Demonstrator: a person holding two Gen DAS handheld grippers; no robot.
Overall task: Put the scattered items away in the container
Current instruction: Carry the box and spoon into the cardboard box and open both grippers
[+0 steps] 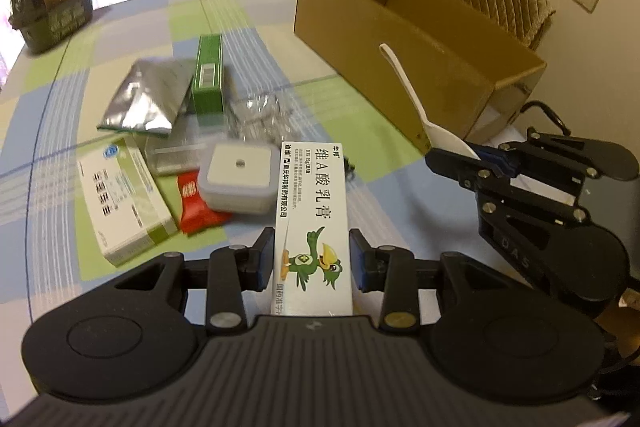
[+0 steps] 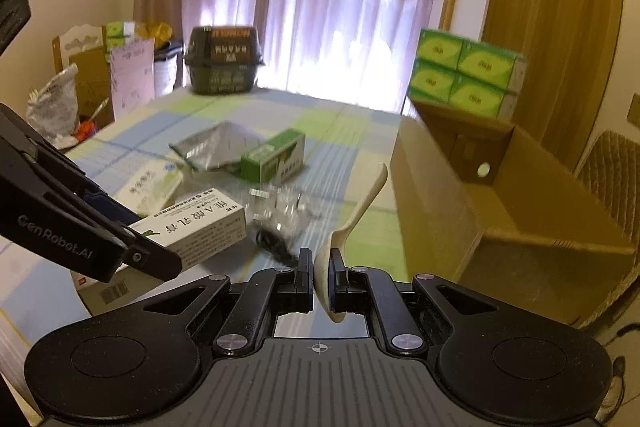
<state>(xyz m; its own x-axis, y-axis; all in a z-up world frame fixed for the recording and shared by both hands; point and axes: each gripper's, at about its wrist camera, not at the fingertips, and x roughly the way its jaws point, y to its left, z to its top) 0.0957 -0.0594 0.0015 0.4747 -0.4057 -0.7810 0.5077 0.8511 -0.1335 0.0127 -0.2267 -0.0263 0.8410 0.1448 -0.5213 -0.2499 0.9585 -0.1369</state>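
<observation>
Left wrist view: the left gripper [image 1: 312, 259] points forward over the table [image 1: 120, 67], its jaws pressed against both long sides of a white ointment box [image 1: 312, 211] lifted lengthwise between them. Ahead and to its left lie the scattered items; ahead to its right stands the open cardboard box [image 1: 400, 39].

Right wrist view: the right gripper [image 2: 320, 281], level, nearly closed, pinches the bowl of a white plastic spoon [image 2: 352, 223], handle slanting up and forward. The cardboard box [image 2: 460, 211] sits just to its right.
</observation>
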